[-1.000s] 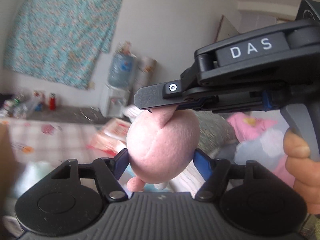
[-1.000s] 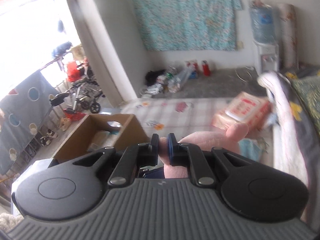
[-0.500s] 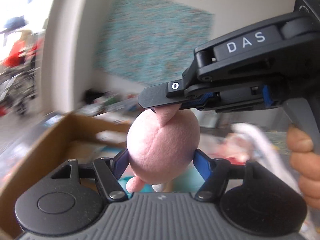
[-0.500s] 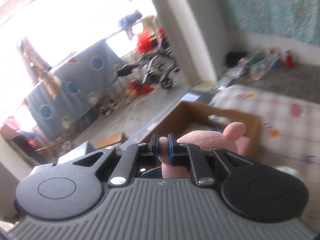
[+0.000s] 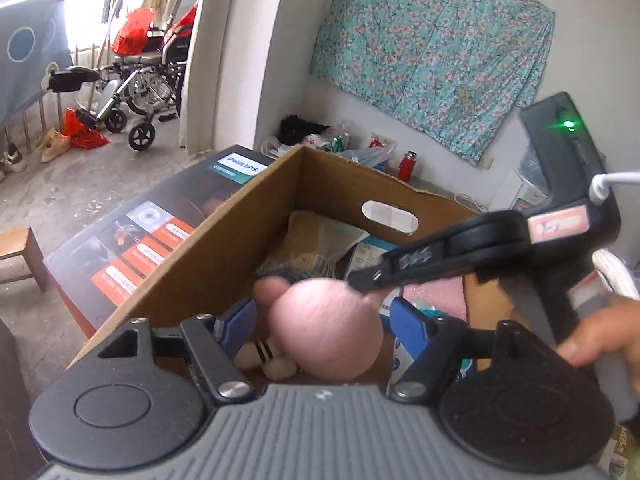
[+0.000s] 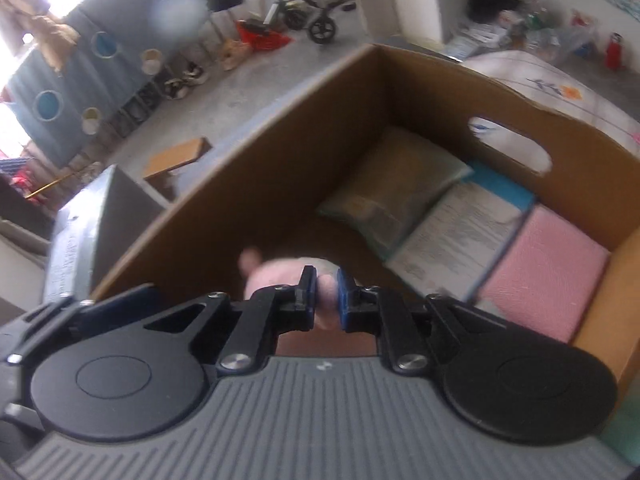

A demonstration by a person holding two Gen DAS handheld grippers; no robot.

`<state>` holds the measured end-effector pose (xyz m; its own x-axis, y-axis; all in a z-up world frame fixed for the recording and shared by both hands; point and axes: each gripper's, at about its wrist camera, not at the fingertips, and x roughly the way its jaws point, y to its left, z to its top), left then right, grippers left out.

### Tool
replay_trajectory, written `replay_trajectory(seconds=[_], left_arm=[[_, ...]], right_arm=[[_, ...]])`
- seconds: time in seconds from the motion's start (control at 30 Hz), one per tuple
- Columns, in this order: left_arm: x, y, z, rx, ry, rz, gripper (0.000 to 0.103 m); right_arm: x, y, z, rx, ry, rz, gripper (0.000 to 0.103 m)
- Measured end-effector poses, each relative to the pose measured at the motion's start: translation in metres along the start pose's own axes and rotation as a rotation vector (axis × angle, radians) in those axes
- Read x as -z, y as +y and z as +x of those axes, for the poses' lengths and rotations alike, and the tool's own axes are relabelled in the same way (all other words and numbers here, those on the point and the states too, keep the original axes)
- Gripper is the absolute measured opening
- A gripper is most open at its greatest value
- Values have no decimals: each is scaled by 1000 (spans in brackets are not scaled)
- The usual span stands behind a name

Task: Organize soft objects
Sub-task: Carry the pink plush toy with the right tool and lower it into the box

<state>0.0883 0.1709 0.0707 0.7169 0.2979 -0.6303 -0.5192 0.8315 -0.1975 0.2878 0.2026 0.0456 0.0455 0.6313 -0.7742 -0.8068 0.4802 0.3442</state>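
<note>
A round pink plush toy (image 5: pixel 326 326) hangs over the open cardboard box (image 5: pixel 224 248). My right gripper (image 6: pixel 325 300) is shut on a pink ear or limb of the plush toy (image 6: pixel 280 276) and holds it from above; that gripper also shows in the left wrist view (image 5: pixel 362 278). My left gripper (image 5: pixel 324 320) is open, its blue fingers (image 5: pixel 408 326) standing on either side of the toy with a gap on each side.
The cardboard box (image 6: pixel 400 92) holds a tan pillow (image 6: pixel 394 184), a printed package (image 6: pixel 460 236), a pink cloth (image 6: pixel 548 268) and a small cream toy (image 5: pixel 264 356). A dark Philips carton (image 5: pixel 148 224) lies beside the box. A wheelchair (image 5: pixel 140 76) stands at the far left.
Both grippers swung left with the toy, from the bed side to above the box. My left gripper's fingers have come off the toy; the right stays shut on it.
</note>
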Motion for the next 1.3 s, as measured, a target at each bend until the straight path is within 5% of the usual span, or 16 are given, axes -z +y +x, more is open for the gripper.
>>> replay_trajectory(seconds=[0.4,0.53,0.63,0.83,0.9,1.07,1.17,1.3], left_arm=[[1,19,7,52,4,12,74],[0,23,2,57,-19,8,74],[1,28,-5,61,-43,2,74],[2,43,-24,49,-111,-20,74],[2,50,-31,43,-130,-37,74],[5,74,-47,15,-166,-97,74],[7,89,-55,-11,-178,-139,74],[8,108,-62,-41,-187,-193,74]], right_arm=[[16,-44,-19,89,23,-27,11],[18,-46,-23,180,30,-24,13],[16,-53,-24,155,13,42,17],[9,-56,-27,61,-42,128,43],[6,-50,-22,65,-27,116,58],[5,-43,8,22,61,118,74],[8,-38,23,18,91,111,77],[16,-18,26,61,68,-2,64]])
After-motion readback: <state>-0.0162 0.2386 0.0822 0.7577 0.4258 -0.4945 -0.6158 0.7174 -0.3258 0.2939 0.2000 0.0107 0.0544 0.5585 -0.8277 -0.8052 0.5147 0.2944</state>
